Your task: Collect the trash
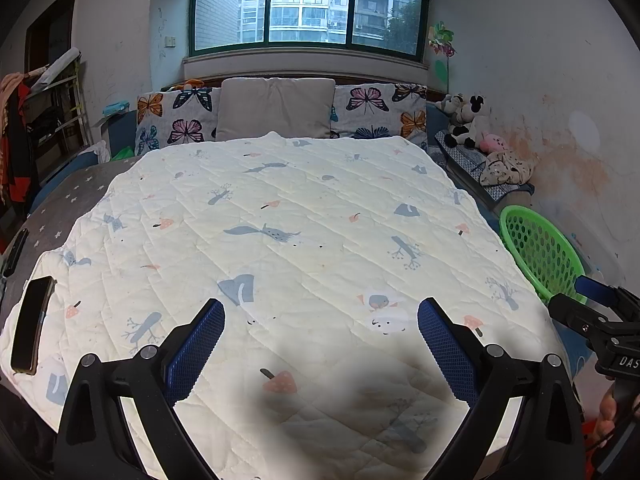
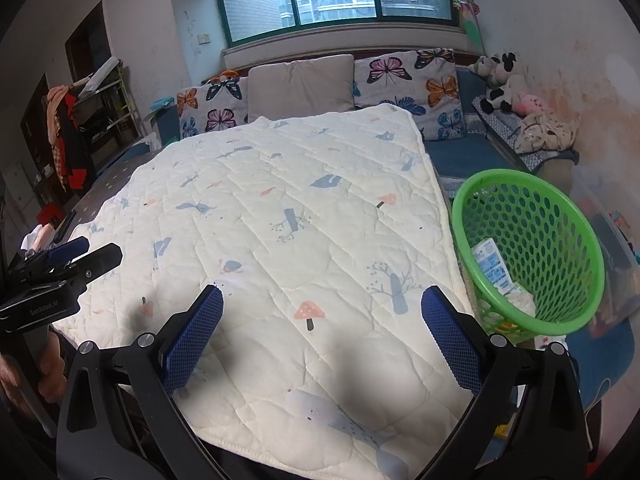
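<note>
A green perforated basket [image 2: 560,216] stands at the bed's right side, also visible in the left wrist view [image 1: 532,248]. Inside it lie a white and blue carton [image 2: 492,264] and crumpled white paper [image 2: 520,298]. My left gripper [image 1: 322,316] hovers open over the cream quilt [image 1: 280,220], nothing between its blue pads. My right gripper [image 2: 322,304] is open too, above the quilt [image 2: 280,200], with the basket just to its right. Each gripper shows at the edge of the other's view: right gripper [image 1: 592,300], left gripper [image 2: 80,256].
A dark phone [image 1: 32,324] lies on the quilt's left edge; another dark object [image 1: 16,250] rests on the grey sheet. Butterfly pillows [image 1: 176,116] and a grey cushion [image 1: 276,108] line the headboard. Plush toys [image 1: 468,120] sit at the far right. A cluttered rack [image 1: 52,112] stands left.
</note>
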